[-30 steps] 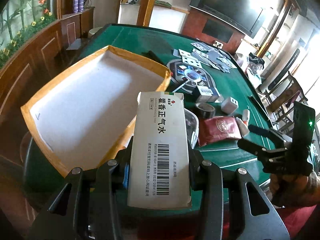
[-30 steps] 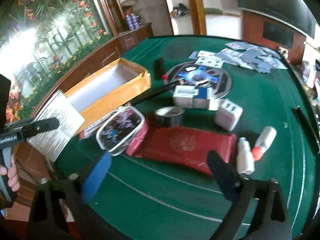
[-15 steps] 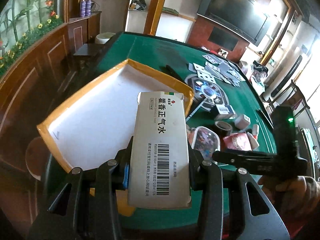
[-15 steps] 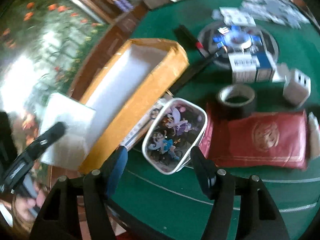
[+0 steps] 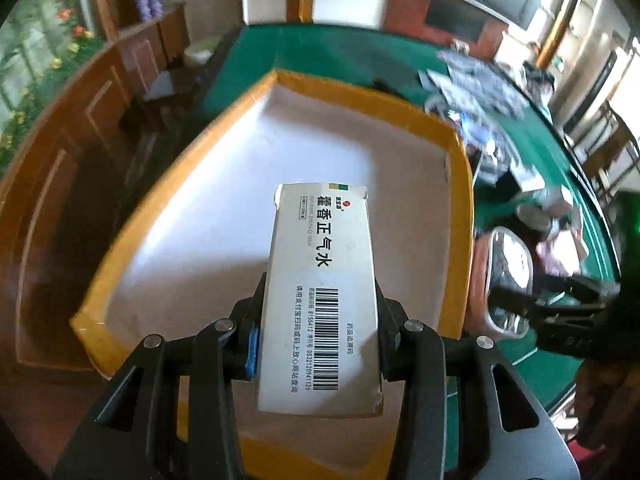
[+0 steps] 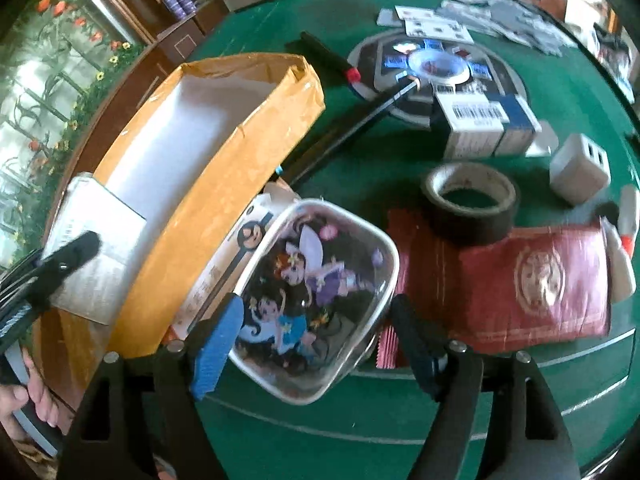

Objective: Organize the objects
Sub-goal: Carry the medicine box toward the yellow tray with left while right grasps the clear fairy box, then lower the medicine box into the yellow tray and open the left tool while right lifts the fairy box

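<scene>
My left gripper point(image 5: 318, 332) is shut on a white medicine box point(image 5: 320, 292) with a barcode and holds it above the white floor of the orange-rimmed cardboard box point(image 5: 460, 184). The medicine box point(image 6: 100, 248) and cardboard box point(image 6: 224, 184) also show in the right wrist view. My right gripper point(image 6: 316, 332) is open, its fingers on either side of a cartoon-printed tin point(image 6: 316, 300) that lies on the green table next to the cardboard box. I cannot tell if the pads touch the tin.
On the green felt table point(image 6: 400, 420) lie a red pouch point(image 6: 520, 284), a tape roll point(image 6: 470, 200), a white charger cube point(image 6: 580, 168), a blue-and-white carton point(image 6: 480, 120), a black stick point(image 6: 352, 128), a round disc point(image 6: 432, 68) and playing cards point(image 6: 480, 20). A wooden counter point(image 5: 60, 160) borders the left.
My left gripper has carried the medicine box forward over the cardboard box. My right gripper has moved in low and now straddles the cartoon tin.
</scene>
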Action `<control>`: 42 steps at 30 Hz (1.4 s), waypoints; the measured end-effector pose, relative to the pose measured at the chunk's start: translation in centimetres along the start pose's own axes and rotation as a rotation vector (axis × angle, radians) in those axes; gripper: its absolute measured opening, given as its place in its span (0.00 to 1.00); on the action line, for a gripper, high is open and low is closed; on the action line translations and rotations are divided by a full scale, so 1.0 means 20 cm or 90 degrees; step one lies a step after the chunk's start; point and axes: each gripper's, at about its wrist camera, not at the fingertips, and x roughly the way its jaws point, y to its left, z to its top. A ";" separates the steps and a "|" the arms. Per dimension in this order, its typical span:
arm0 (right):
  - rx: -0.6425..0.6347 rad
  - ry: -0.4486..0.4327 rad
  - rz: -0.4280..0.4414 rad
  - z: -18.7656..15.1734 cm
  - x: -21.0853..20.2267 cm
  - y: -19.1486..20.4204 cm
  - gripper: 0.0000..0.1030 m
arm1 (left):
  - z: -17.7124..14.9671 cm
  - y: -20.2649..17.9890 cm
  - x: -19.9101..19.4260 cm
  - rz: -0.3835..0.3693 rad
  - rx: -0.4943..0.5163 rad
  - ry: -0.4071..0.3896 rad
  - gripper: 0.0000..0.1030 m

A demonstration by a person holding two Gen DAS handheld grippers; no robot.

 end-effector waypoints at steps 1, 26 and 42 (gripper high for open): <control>0.001 0.002 0.002 0.01 0.00 -0.01 0.72 | -0.01 -0.01 0.01 -0.008 0.004 0.008 0.40; -0.010 0.007 0.037 -0.02 -0.23 -0.21 0.73 | -0.33 -0.14 0.02 -0.011 -0.059 0.090 0.41; 0.072 0.035 0.001 -0.01 -0.06 -0.13 0.82 | -0.47 0.27 -0.03 0.122 -0.180 0.080 0.41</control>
